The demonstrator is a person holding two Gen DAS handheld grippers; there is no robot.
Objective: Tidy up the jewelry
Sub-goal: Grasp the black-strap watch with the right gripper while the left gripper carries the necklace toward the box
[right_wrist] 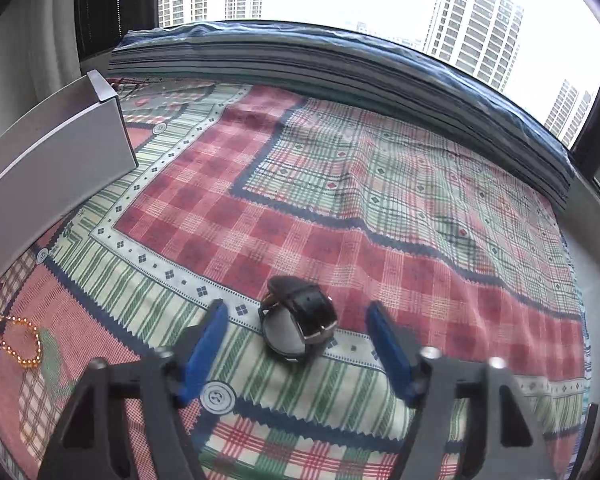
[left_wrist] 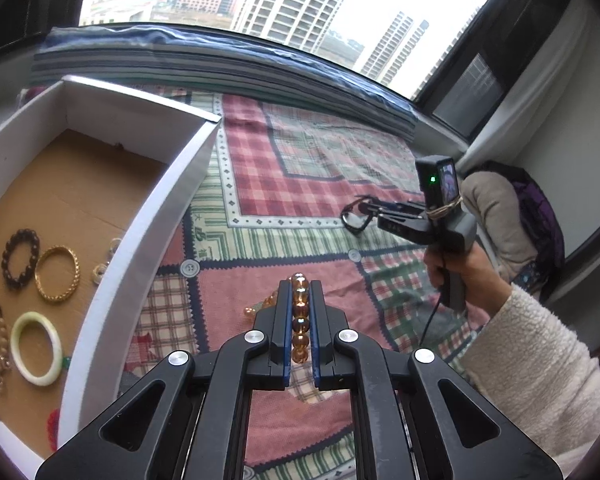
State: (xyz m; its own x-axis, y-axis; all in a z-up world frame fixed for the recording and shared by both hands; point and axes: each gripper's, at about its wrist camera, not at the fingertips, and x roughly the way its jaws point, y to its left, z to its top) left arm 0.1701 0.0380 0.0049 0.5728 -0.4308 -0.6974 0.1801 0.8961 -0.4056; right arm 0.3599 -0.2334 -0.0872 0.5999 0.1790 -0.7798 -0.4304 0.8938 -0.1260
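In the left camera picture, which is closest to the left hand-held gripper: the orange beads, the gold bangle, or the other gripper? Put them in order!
1. Orange bead bracelet: pinched between the left hand-held gripper's fingers.
2. Gold bangle: off to the left, lying in the white box.
3. Right hand-held gripper: ahead and to the right, over the plaid cloth.

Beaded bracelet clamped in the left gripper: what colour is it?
Amber, clearest in the left wrist view.
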